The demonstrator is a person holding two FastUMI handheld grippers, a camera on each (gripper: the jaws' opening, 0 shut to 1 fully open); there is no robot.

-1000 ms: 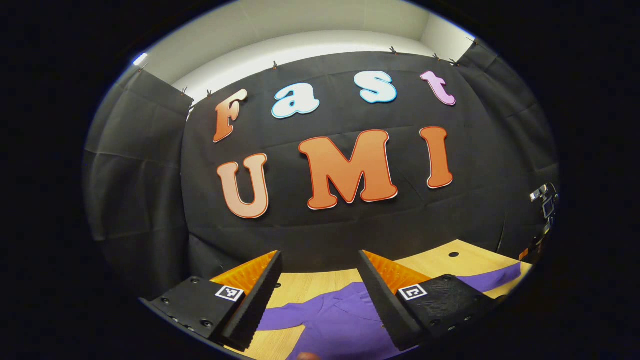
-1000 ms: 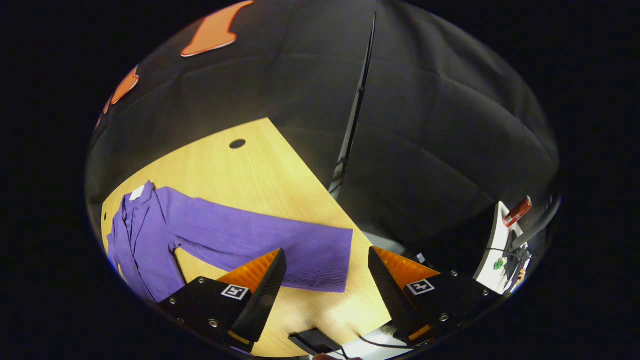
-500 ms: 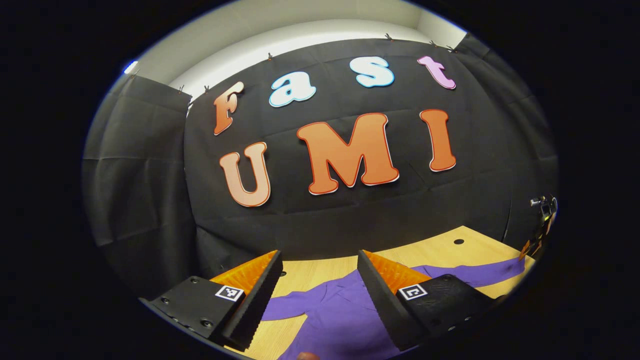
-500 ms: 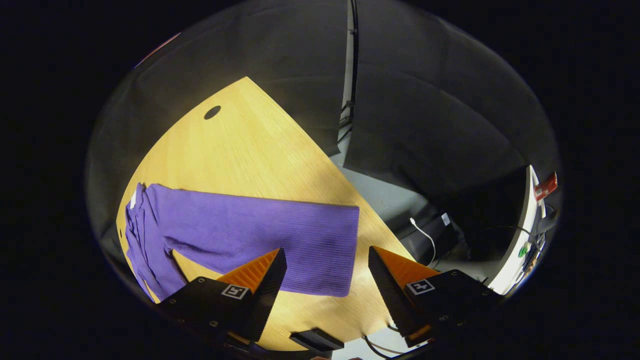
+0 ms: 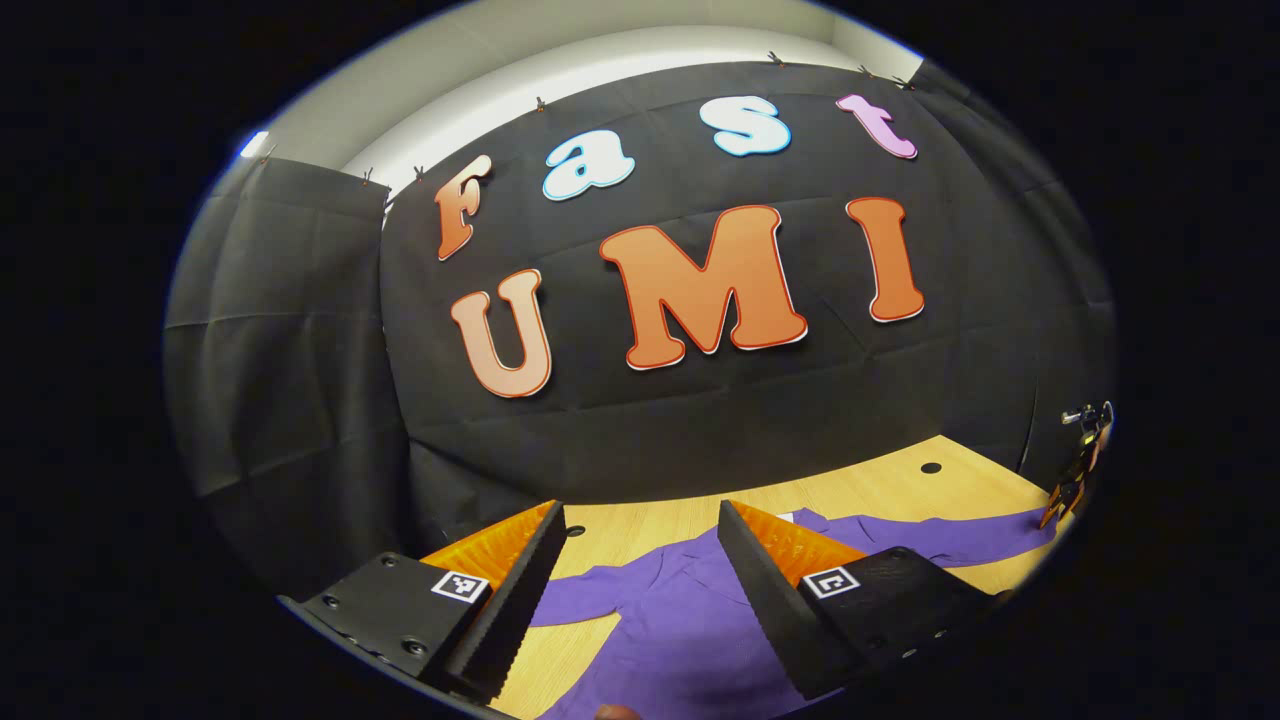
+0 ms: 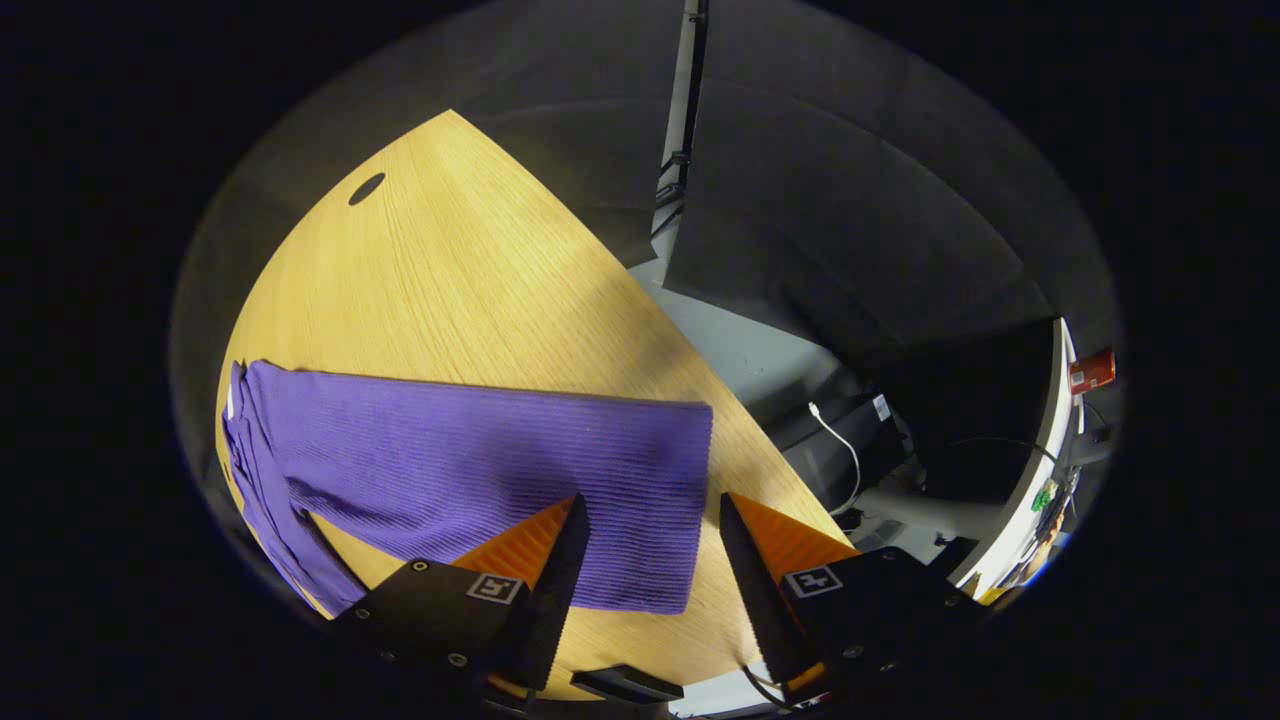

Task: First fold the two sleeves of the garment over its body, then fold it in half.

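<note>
A purple ribbed garment (image 5: 680, 620) lies flat on the wooden table (image 5: 880, 495), collar toward the booth wall. In the left gripper view my left gripper (image 5: 640, 585) hovers open above the garment's body near the collar, nothing between its fingers. In the right gripper view one long sleeve (image 6: 480, 470) stretches out across the table (image 6: 470, 280) toward the right edge. My right gripper (image 6: 645, 560) is open just above the sleeve's cuff end, with the cuff edge between its fingers.
The table has a round cable hole (image 6: 366, 188) far back. Past its right edge the floor holds a dark box with a white cable (image 6: 840, 450). A white desk edge (image 6: 1040, 480) with small items stands at the far right. A small black object (image 6: 625, 685) lies at the table's near edge.
My right gripper has tilted down and come closer to the sleeve's cuff, and its fingers have narrowed slightly. The left gripper view has tipped down a little, showing more garment.
</note>
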